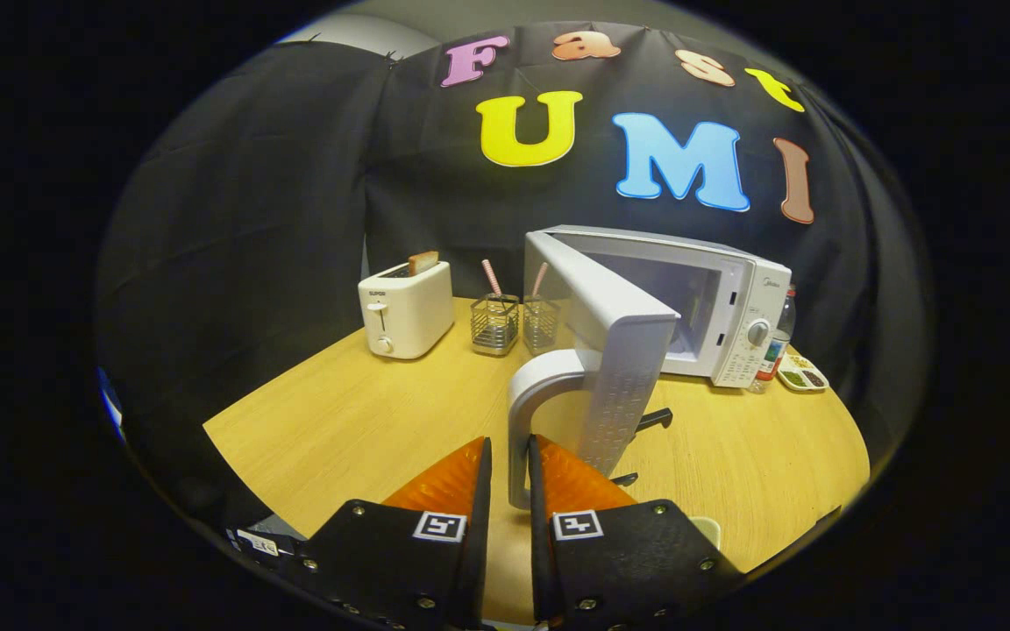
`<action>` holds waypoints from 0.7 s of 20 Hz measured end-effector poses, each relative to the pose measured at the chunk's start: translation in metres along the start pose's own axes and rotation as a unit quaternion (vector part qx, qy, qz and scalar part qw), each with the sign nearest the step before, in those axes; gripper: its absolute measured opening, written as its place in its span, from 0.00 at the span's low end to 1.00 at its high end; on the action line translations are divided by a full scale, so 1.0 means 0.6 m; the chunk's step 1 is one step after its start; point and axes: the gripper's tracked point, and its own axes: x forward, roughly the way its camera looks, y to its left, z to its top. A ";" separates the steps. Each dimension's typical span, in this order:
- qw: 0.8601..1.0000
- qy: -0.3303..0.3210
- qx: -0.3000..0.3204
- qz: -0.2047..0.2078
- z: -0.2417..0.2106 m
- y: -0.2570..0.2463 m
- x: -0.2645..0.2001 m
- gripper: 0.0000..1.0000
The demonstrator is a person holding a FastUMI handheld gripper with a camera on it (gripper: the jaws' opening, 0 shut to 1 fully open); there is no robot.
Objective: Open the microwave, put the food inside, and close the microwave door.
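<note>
On the tabletop [365, 421] the microwave [733, 307] stands with its door [619, 350] swung wide toward the tongs [510, 464], which are nearly closed around the door's curved handle [527, 412], though whether both fingers press it I cannot tell. Left of the microwave sit two wire baskets [494, 324] and a toaster [406, 308]. No food is held yet. Pulling further could drag the microwave forward.

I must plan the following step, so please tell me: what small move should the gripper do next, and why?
Probably let go and draw back. The gripper has both fingers pressed on the door handle, and the microwave door already stands swung wide, its cavity exposed. Opening looks done; the food comes next.
</note>
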 end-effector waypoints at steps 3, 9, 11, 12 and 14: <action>0.999 -0.005 -0.007 0.034 0.007 0.033 -0.003 0.22; 0.990 -0.058 -0.015 0.125 0.078 0.082 -0.064 0.22; 0.987 -0.079 -0.003 0.140 0.112 0.072 -0.088 0.25; 0.985 -0.090 0.003 0.144 0.130 0.060 -0.102 0.29; 0.984 -0.111 0.015 0.141 0.158 0.029 -0.122 0.54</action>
